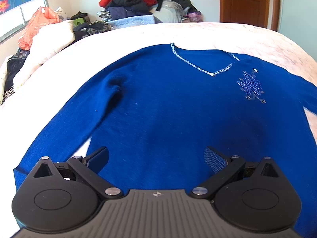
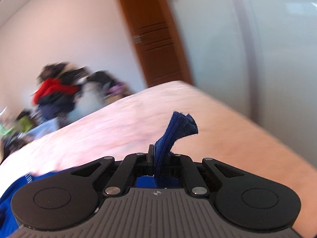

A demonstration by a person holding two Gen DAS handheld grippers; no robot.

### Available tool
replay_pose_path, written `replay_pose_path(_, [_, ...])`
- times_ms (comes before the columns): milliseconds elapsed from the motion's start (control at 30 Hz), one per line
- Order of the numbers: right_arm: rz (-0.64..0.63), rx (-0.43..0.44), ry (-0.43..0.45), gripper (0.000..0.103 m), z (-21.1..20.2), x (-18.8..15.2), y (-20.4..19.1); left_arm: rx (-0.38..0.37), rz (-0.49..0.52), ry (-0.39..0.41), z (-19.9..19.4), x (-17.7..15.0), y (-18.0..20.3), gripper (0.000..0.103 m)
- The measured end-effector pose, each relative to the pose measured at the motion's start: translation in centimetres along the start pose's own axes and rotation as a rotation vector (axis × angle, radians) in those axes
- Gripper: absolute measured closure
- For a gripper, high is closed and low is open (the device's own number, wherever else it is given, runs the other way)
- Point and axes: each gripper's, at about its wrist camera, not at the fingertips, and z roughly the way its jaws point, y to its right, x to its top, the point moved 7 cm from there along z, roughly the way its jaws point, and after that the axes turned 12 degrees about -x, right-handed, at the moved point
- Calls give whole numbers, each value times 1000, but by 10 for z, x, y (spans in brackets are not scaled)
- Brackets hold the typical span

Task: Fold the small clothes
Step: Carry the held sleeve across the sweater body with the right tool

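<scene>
A blue V-neck sweater (image 1: 168,103) with a silver-trimmed collar and a silver chest emblem lies flat, front up, on the pink bed (image 1: 227,33). Its left sleeve (image 1: 65,127) runs down toward the near left. My left gripper (image 1: 156,158) is open and empty, hovering over the sweater's lower body. My right gripper (image 2: 160,154) is shut on a bunched piece of the blue sweater (image 2: 176,130), which sticks up between the fingers above the bed (image 2: 118,123). More blue fabric shows at the lower left of the right wrist view (image 2: 11,198).
A heap of clothes (image 1: 134,2) with a red garment is piled beyond the bed's far edge. White bedding and an orange bag (image 1: 39,25) lie at the left. A brown wooden door (image 1: 245,2) stands at the back right. The right wrist view is motion-blurred.
</scene>
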Motion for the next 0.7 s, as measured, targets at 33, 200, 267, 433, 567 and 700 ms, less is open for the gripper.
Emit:
replay_pose_path(33, [-21, 25, -5, 93, 2, -1, -21, -1, -5, 2, 2, 2, -4, 0])
replay_pose_path(200, [-106, 121, -44, 93, 6, -15, -109, 42, -7, 13, 9, 8, -18, 0])
replay_pose_path(267, [-146, 144, -53, 93, 4, -25, -137, 74, 0, 18, 12, 9, -22, 0])
replay_pose_path(433, [-227, 210, -117, 93, 17, -48, -195, 103, -2, 17, 18, 10, -33, 0])
replay_pose_path(567, [-300, 256, -143, 93, 11, -73, -238, 115, -10, 8, 23, 8, -41, 0])
replay_pose_path(700, [-348, 291, -167, 93, 15, -86, -271, 123, -23, -12, 27, 4, -47, 0])
